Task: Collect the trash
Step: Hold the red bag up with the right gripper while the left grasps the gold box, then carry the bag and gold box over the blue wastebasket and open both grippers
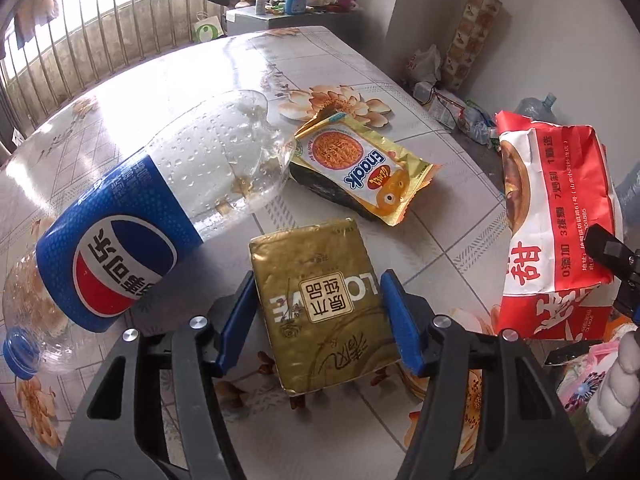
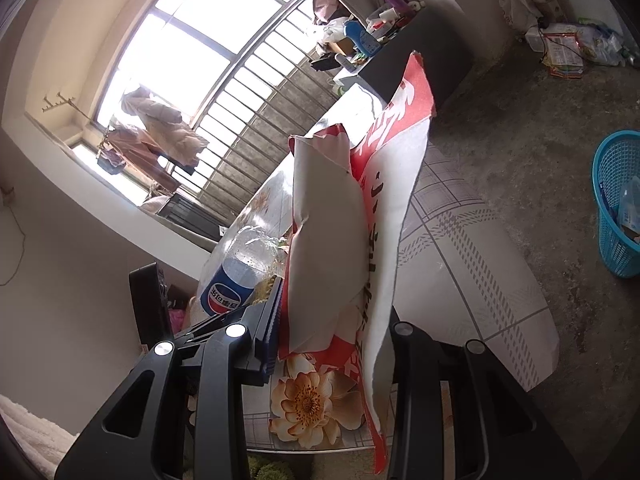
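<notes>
A gold tissue pack (image 1: 320, 300) lies flat on the flowered table (image 1: 320, 60). My left gripper (image 1: 318, 316) straddles it, one blue pad at each long edge; a strip of table shows beside the left pad, so the jaws stand open. An empty Pepsi bottle (image 1: 120, 240) lies on its side to the left, and a gold snack wrapper (image 1: 360, 172) lies beyond the pack. My right gripper (image 2: 332, 332) is shut on a red and white bag (image 2: 328, 248) held up above the table's right edge; the bag (image 1: 556, 232) also shows in the left wrist view.
A blue mesh basket (image 2: 616, 204) with some items inside stands on the concrete floor right of the table. Bags and a water jug (image 1: 536, 106) clutter the floor by the wall. A cluttered cabinet (image 1: 256, 16) stands beyond the table's far end, under the barred window.
</notes>
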Demonstrator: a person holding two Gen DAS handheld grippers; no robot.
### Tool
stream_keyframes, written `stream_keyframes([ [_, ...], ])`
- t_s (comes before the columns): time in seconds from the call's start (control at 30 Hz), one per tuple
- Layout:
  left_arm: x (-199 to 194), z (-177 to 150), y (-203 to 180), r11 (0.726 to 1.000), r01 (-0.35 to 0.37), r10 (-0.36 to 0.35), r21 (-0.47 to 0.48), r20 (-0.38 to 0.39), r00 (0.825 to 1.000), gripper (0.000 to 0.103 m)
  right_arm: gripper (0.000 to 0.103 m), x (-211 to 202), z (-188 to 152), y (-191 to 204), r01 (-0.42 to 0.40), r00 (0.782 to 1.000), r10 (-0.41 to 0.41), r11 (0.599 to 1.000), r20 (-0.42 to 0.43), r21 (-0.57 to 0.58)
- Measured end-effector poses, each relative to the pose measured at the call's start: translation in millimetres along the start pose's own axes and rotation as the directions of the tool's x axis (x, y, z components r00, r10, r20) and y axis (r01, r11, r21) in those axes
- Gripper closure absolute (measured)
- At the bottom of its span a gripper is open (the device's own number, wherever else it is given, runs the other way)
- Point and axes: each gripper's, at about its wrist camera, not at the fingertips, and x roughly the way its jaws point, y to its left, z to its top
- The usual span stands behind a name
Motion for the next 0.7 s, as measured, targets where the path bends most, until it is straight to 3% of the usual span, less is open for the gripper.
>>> stream_keyframes([
  [0.33,-43,-11,1,0.999,0.049,-0.048,-0.006,0.039,0.998,0.046,0.07,-24,-1,3,-0.043,0.997,0.044,0.999,0.061,-0.016],
  [0.7,-89,14,-53,0.988,0.131,-0.142,0.085,0.149,0.978,0.046,0.07,-68,2,4,-0.069,0.982,0.077,0.996,0.172,-0.048],
])
